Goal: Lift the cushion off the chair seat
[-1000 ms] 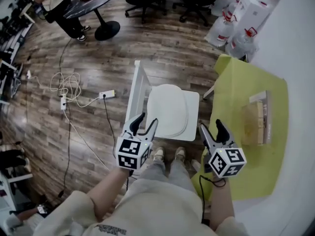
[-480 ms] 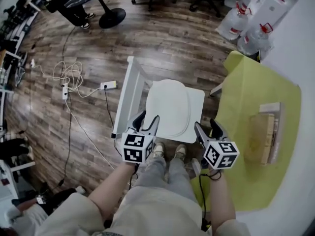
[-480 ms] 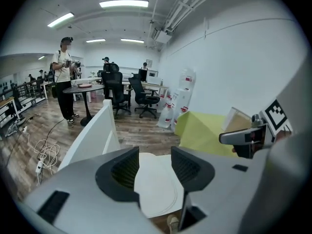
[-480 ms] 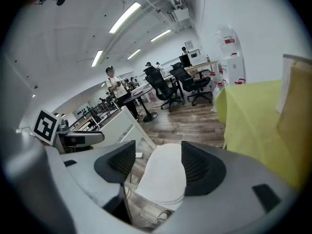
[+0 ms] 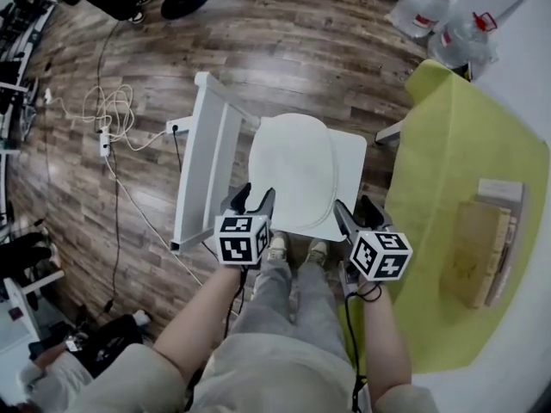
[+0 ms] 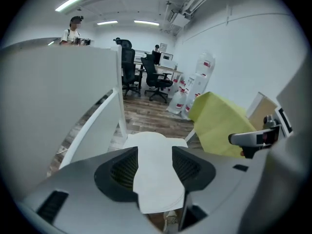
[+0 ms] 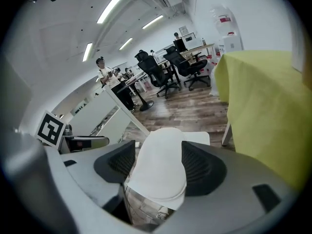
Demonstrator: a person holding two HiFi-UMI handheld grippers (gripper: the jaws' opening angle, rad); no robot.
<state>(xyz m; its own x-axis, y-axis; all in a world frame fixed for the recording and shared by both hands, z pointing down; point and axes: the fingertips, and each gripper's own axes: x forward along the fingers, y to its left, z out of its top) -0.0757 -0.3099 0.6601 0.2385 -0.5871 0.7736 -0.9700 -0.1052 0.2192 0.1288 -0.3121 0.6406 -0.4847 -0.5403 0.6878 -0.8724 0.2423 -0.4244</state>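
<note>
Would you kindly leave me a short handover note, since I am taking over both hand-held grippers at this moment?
Left hand-held gripper: jaws opening, nothing gripped, at the seat's near left corner.
Right hand-held gripper: open, empty, at the near right corner.
White cushion lies flat on the white chair seat, ahead of both.
Done: nothing lifted yet.
To do: close on the cushion's near edge, probably with both, and lift it off.

No legible text, label or number anywhere.
</note>
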